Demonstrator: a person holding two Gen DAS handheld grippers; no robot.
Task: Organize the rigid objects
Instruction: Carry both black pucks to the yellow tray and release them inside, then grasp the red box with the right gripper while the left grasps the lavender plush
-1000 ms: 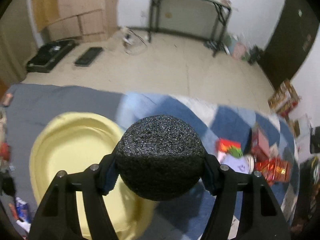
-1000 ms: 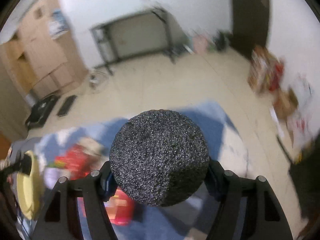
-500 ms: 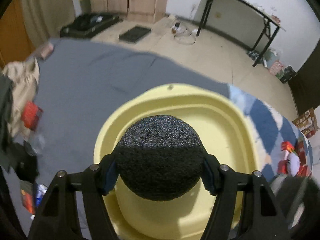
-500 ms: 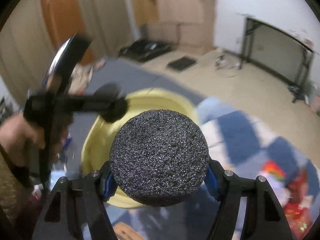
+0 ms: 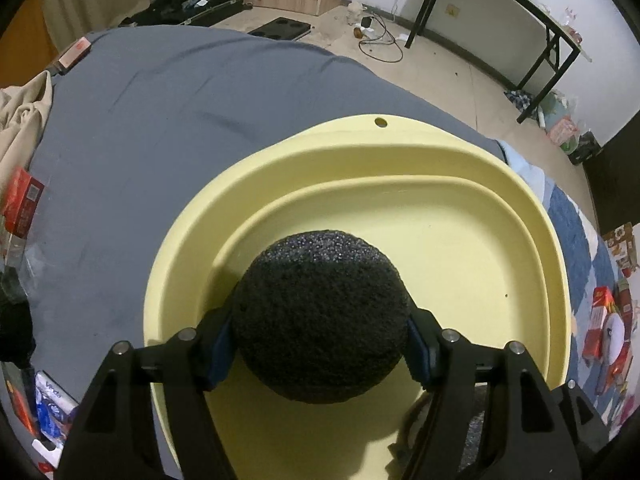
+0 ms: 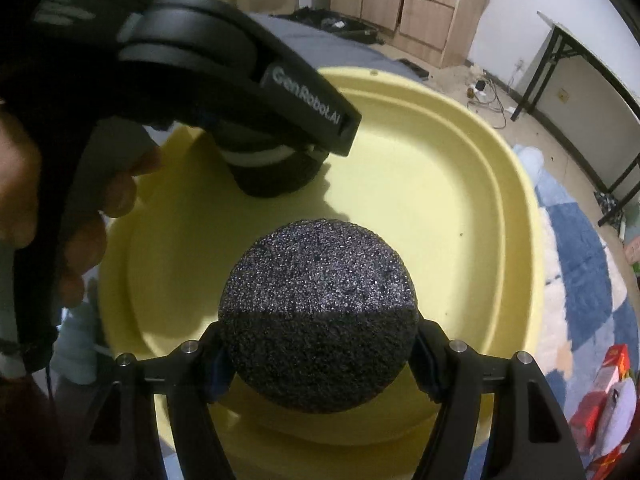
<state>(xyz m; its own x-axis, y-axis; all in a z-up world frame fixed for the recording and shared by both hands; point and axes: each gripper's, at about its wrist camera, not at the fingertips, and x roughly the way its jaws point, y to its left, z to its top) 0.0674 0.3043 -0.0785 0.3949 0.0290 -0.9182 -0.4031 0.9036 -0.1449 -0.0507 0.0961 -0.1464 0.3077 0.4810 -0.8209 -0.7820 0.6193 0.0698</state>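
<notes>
A black foam ball (image 5: 320,316) sits between the jaws of the left gripper (image 5: 320,344), low in the centre of the left wrist view, and a second black foam ball (image 6: 318,316) fills the same spot in the right gripper (image 6: 318,354) in the right wrist view. The left jaws have just been opening, with the ball between them; its blue pads (image 5: 220,344) stand at the ball's flanks, but whether they press on it cannot be told. The right gripper's jaws pinch their ball on both sides.

Both balls hang over a pale yellow plastic basin (image 5: 400,152), which lies on a grey bedsheet (image 5: 160,120) and takes up the middle of each view. In the right wrist view the left gripper's body (image 6: 256,92) reaches in from the upper left, its ball low inside the basin's upper-left part, with the person's hand (image 6: 24,176) at the left edge.

A blue-and-white checked cover (image 5: 568,236) adjoins the sheet at the right, with red boxes (image 5: 600,320) lying on it. A black folding table (image 5: 500,12) stands at the upper right.
</notes>
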